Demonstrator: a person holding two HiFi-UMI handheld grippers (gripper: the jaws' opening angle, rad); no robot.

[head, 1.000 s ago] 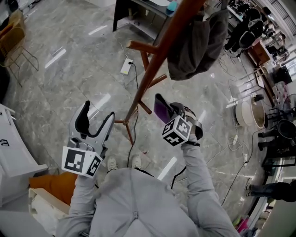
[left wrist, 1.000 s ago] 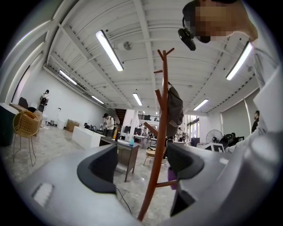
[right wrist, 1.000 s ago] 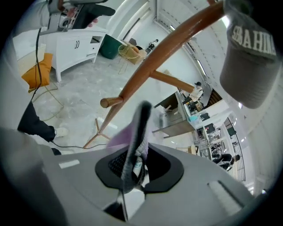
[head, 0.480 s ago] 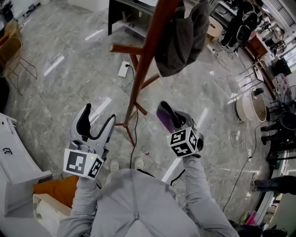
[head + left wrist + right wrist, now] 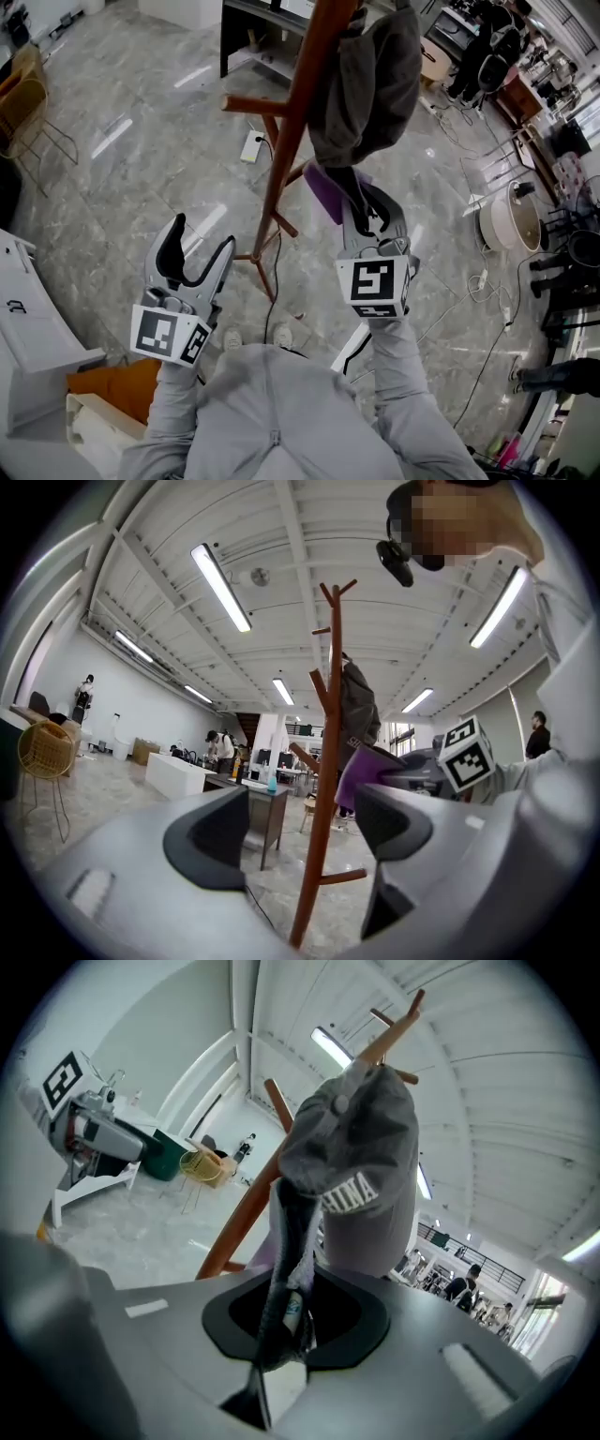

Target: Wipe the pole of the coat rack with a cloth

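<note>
One change — your right gripper, clamped on cloth, now sits higher, just beside pole under grey cap; wiping contact looks imminent. Left gripper gapes, empty.

White capital letters "HINA" show on the grey fabric cap hanging from the brown wooden coat rack; any letter before them is hidden.

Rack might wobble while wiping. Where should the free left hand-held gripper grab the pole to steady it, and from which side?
Probably the bare straight stretch of the pole below the cap. Come from its left with the open left hand-held gripper, jaws straddling the slim round shaft. The right hand-held gripper holds the cloth on the other side.
</note>
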